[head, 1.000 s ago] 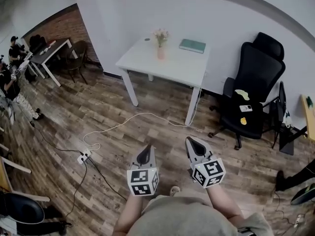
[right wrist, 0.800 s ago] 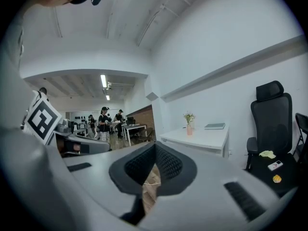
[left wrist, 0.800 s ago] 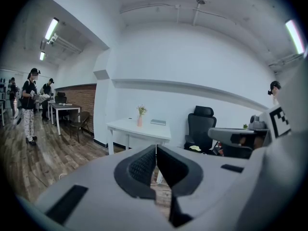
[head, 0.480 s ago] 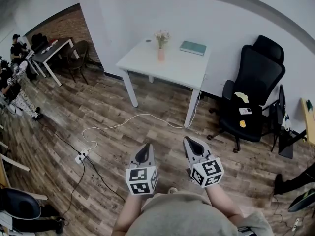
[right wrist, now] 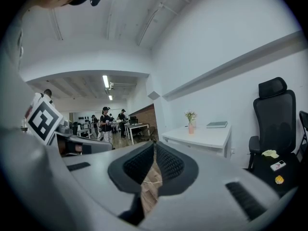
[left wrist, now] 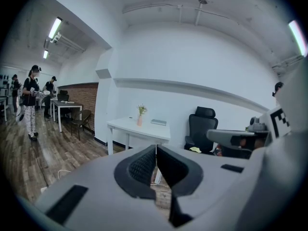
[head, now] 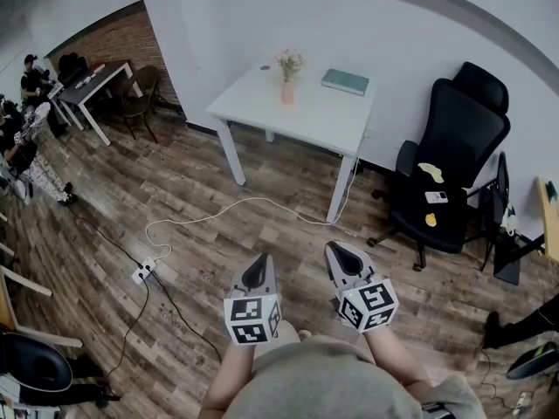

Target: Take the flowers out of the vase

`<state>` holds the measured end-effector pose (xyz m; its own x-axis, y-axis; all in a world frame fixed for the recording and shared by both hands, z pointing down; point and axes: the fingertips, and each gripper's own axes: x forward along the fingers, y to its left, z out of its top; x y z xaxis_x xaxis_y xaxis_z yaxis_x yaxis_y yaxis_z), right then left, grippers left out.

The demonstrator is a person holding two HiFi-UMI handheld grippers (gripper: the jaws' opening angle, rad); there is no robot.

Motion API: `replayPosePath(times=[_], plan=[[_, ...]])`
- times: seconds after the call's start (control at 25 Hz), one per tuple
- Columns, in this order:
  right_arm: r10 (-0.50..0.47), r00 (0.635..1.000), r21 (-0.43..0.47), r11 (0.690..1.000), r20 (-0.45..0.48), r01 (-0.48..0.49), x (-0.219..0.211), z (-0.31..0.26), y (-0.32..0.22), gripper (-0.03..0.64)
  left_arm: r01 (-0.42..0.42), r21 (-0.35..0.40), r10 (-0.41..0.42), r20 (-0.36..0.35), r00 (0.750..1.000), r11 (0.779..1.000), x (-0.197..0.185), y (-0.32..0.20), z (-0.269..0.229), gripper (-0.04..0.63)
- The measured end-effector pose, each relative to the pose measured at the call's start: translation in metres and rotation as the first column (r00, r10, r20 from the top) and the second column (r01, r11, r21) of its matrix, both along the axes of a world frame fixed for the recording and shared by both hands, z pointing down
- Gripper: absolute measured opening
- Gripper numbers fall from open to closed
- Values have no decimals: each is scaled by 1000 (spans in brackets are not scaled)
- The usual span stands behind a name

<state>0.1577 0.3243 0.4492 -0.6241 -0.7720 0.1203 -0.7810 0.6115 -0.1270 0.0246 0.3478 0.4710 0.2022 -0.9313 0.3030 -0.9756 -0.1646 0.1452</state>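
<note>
A small pink vase with pale flowers stands on the white table across the room. Both gripper views show the vase far ahead, in the left gripper view and the right gripper view. My left gripper and right gripper hover close to my body over the wooden floor, far from the table. The left jaws are shut and empty. The right jaws have just been opening and show a thin slit with nothing between them.
A green book lies on the table to the right of the vase. A black office chair with small items on its seat stands to the right. A white cable and power strip lie on the floor. People stand by a dark desk at the far left.
Both grippers stay in about the same place near my body. The people at the far left have shifted a little.
</note>
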Motion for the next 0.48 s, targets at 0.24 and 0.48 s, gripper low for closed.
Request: replayPosePath(times=[0.24, 0.48], plan=[[0, 1000, -13, 1000, 2, 0, 1, 2, -10, 34, 11, -7, -11, -3, 1000, 1000, -1, -5, 1, 9], [5, 1000, -18, 1000, 3, -5, 2, 4, -31, 57, 9, -6, -9, -2, 1000, 1000, -3, -27, 2, 9]])
